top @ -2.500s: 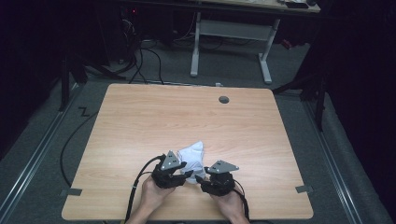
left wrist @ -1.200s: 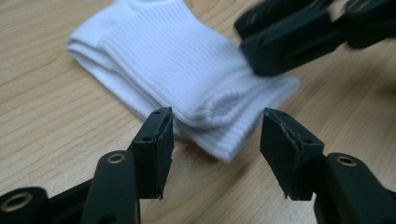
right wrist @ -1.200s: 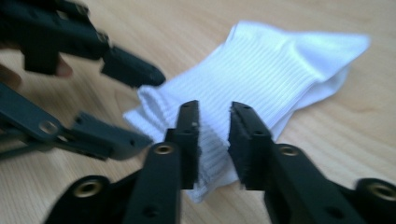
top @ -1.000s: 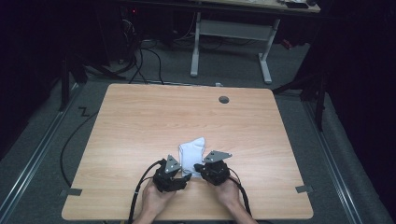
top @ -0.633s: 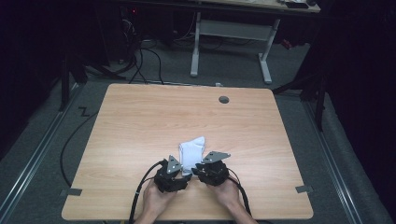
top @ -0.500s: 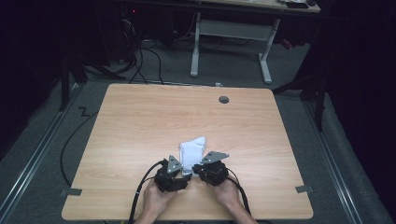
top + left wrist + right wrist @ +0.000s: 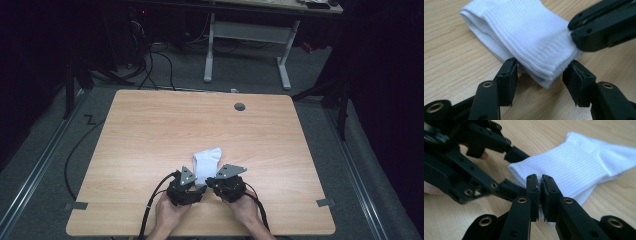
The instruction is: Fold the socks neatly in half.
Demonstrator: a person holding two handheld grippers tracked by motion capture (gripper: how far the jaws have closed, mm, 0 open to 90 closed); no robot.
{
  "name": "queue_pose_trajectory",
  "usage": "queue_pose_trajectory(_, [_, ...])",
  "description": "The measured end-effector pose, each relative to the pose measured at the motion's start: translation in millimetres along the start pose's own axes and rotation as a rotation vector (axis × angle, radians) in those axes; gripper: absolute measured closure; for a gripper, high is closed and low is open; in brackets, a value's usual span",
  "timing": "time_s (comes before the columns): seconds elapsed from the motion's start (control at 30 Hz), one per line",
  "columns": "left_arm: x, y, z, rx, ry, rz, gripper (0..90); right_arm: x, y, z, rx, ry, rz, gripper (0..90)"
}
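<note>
Bare tabletop (image 7: 150,130) lies all around; the sock (image 7: 206,161) sits just ahead of both grippers, blocking the way forward.

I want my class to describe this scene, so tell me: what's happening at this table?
A person works on a folded white sock near the front edge of a wooden table, a claw in each hand. The right claw is shut on the sock's near edge. The left claw has its jaws either side of the same end, with gaps showing, so it isn't gripping.
</note>
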State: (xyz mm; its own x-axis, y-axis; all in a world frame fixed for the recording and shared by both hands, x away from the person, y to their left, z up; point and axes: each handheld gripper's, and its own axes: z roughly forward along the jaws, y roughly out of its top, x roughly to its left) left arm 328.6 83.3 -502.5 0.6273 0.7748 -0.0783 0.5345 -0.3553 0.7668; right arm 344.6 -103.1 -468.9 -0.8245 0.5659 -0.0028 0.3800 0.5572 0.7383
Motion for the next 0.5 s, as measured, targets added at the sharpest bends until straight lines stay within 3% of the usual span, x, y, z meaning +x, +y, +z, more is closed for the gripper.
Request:
queue_pose_trajectory(0.13, [0.5, -2.8, -8.1, -0.021, -0.017, 0.004, 43.5, -2.7, -6.9, 6.1, 0.015, 0.008, 0.029, 84.1])
queue_pose_trajectory(0.27, [5.0, -3.7, -22.8, -0.068, -0.036, -0.021, 42.7, -1.2, -8.9, 9.5, 0.018, 0.007, 0.013, 82.3])
queue_pose_trajectory(0.4, [11.7, 6.0, -30.7, -0.102, -0.033, -0.048, 43.6, -0.8, -11.2, 8.6, 0.014, 0.014, 0.028, 77.3])
queue_pose_trajectory(0.5, [14.5, 15.5, -26.6, -0.100, -0.015, -0.045, 44.5, 0.2, -11.6, 5.0, 0.001, 0.026, 0.023, 71.6])
